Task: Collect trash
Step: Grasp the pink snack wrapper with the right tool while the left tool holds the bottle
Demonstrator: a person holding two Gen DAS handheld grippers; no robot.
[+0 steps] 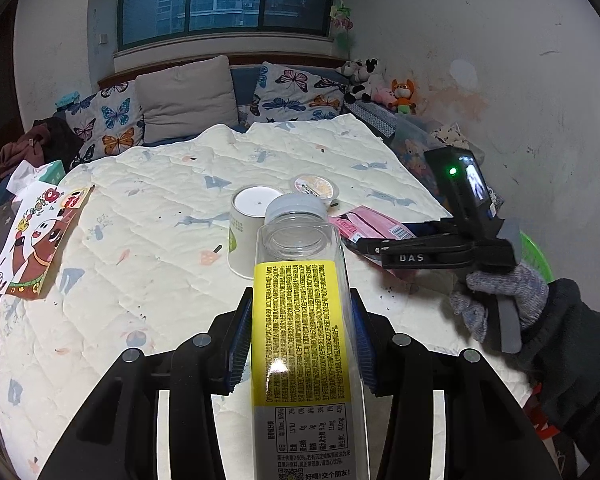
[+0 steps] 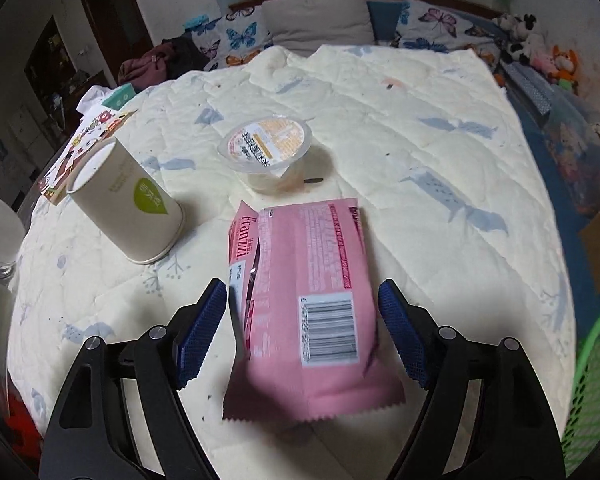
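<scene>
Two-handed trash collection at a quilt-covered table [image 2: 380, 92]. The left gripper [image 1: 302, 340] is holding a clear plastic bottle [image 1: 300, 300] with a yellow label: the blue pads are pressing on both flat sides of the body, and the grey cap is pointing away from the camera, above the table.

The right gripper [image 2: 302, 328] is poised over a pink snack wrapper [image 2: 300, 292], which is lying flat on the quilt with its barcode facing up. Its jaws are standing open, one blue pad to each side of the wrapper, and neither pad is touching the foil (the left pad is just beside the torn, folded edge). The wrapper's serrated end is lying nearest the camera, between the jaw arms.

Step in hand, as judged: the bottle is already secured, and the wrapper is being approached for pickup. The next move is calling for the right jaws to be lowered onto the quilt and closed across the wrapper's width; thin foil lying flat may slip or crumple, so the pads need to pinch a raised edge.

Other trash is waiting on the table: an upturned paper cup [image 2: 128, 208] near the wrapper's left, and a sealed jelly cup [image 2: 266, 152] just beyond its far end. A green basket [image 2: 596, 384] is standing off the table's right edge, the likely receptacle.
</scene>
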